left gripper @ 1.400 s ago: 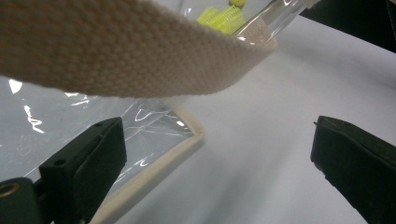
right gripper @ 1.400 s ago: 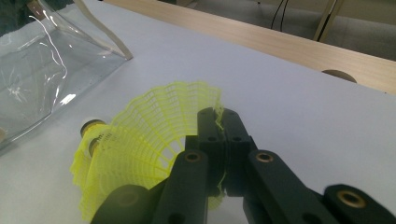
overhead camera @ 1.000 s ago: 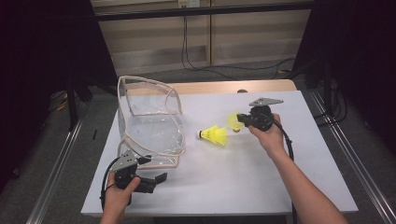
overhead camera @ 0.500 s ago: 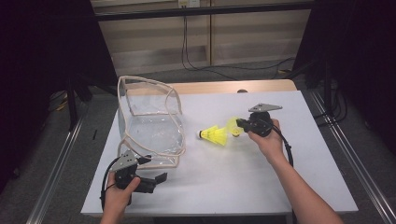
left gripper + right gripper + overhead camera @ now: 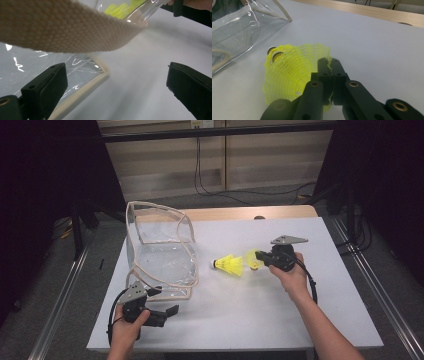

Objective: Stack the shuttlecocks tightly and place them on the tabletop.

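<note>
The right gripper is pinching the skirt rim of a yellow shuttlecock, jaws clamped tight (the high view seems to show a second shuttlecock lying beside it). The left gripper is waiting, jaws spread wide, at the clear bag's webbing edge.

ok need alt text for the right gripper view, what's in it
The right gripper is shut on the skirt rim of a yellow mesh shuttlecock, seen close up over a white table. A second yellow skirt seems to lie just behind it. A clear plastic bag with beige trim lies at the upper left.
</note>
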A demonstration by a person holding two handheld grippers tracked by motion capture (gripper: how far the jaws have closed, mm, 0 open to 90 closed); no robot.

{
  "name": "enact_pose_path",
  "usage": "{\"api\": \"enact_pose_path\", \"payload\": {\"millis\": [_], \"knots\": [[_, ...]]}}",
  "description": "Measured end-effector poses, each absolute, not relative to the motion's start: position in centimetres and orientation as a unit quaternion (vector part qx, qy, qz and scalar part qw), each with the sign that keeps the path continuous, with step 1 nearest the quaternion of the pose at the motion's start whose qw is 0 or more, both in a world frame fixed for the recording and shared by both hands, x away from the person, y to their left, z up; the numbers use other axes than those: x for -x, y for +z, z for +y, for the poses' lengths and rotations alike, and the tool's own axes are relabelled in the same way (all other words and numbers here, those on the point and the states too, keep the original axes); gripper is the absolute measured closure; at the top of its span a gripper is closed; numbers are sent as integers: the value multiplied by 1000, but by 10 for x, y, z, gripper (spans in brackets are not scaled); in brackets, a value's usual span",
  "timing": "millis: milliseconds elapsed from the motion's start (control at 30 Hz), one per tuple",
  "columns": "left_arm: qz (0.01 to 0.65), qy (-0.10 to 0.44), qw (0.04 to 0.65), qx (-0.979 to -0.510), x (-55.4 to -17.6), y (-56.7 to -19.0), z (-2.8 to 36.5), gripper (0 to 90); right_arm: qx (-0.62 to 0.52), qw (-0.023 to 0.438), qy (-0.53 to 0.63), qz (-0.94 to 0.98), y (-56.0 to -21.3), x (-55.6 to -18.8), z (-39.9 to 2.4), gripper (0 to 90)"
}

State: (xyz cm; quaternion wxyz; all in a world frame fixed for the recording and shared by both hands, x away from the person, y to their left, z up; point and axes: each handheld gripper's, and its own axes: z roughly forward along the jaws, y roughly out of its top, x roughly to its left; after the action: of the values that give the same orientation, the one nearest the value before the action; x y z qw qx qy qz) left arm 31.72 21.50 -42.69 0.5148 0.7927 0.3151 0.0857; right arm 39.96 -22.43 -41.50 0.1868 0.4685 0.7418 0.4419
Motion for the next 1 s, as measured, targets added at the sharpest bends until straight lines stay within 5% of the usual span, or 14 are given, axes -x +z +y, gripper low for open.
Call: {"api": "enact_pose_path", "payload": {"millis": [1000], "knots": [[311, 85, 515, -794, -316, -426, 212, 36, -461, 181, 443, 747, -423, -369, -234, 884]]}}
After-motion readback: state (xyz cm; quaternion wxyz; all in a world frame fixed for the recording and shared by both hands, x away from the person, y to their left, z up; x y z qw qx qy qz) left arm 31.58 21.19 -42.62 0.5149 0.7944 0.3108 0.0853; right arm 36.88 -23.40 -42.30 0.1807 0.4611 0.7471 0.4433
